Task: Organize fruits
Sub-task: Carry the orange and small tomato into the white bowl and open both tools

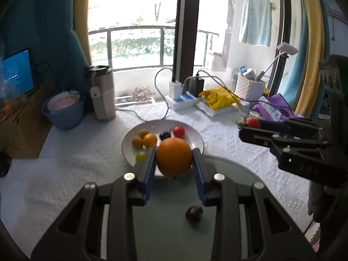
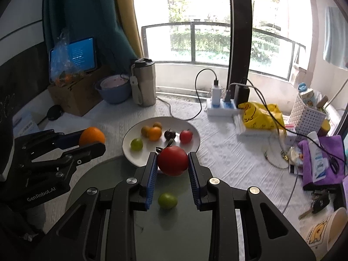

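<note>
Left wrist view: left gripper [image 1: 174, 159] pinching a big orange [image 1: 174, 157] btwn its blue pads, held above the near rim of the white plate [image 1: 196, 140]. Right gripper [image 2: 173, 163] likewise clamps a red tomato [image 2: 173, 160], stem pointing up-left twd the plate. Orange is round, no real long axis. Looks like mid-carry; next prob. lower both onto bare plate spots w/o knocking the small fruits.

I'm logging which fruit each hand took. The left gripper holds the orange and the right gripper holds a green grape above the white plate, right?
Not quite. The right gripper is shut on a red tomato, not a green grape, as the right wrist view shows. The left gripper does hold the orange, near the white plate.
</note>
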A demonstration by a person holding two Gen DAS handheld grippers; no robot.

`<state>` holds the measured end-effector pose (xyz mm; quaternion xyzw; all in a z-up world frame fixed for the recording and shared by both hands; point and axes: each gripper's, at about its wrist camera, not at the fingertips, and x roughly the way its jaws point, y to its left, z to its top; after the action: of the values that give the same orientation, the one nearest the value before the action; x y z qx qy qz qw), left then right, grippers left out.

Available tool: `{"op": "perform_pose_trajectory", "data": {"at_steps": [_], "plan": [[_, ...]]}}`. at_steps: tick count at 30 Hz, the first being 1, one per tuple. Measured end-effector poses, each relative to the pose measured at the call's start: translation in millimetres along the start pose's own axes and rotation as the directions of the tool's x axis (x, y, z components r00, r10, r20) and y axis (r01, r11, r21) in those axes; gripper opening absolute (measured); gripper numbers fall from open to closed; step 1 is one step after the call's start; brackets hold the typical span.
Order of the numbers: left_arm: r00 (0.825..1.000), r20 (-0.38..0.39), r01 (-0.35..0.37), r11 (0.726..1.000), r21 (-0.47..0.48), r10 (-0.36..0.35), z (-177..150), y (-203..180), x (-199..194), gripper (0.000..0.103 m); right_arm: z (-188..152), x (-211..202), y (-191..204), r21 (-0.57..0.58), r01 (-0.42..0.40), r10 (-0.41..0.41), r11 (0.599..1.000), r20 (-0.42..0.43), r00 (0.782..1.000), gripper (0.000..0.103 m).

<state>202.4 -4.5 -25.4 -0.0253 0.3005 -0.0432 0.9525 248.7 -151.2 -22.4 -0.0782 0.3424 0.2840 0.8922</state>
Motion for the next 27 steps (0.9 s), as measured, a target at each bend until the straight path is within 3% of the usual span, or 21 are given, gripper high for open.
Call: {"op": "perform_pose_trajectory", "data": {"at_steps": [10, 27], "plan": [[0.999, -0.012, 0.050, 0.998, 0.028, -0.050, 20.7, -0.3, 39.4, 0.034, 15.8, 32.2, -19.0, 0.003, 0.014, -0.014, 1.000, -0.028, 1.000, 0.030], [0.987, -0.151, 0.057, 0.998, -0.017, -0.059, 3.5, 25.0, 125.2, 0.034, 11.4, 118.3, -27.7, 0.013, -0.036, 0.038, 0.999, -0.162, 0.986, 0.030]]}}
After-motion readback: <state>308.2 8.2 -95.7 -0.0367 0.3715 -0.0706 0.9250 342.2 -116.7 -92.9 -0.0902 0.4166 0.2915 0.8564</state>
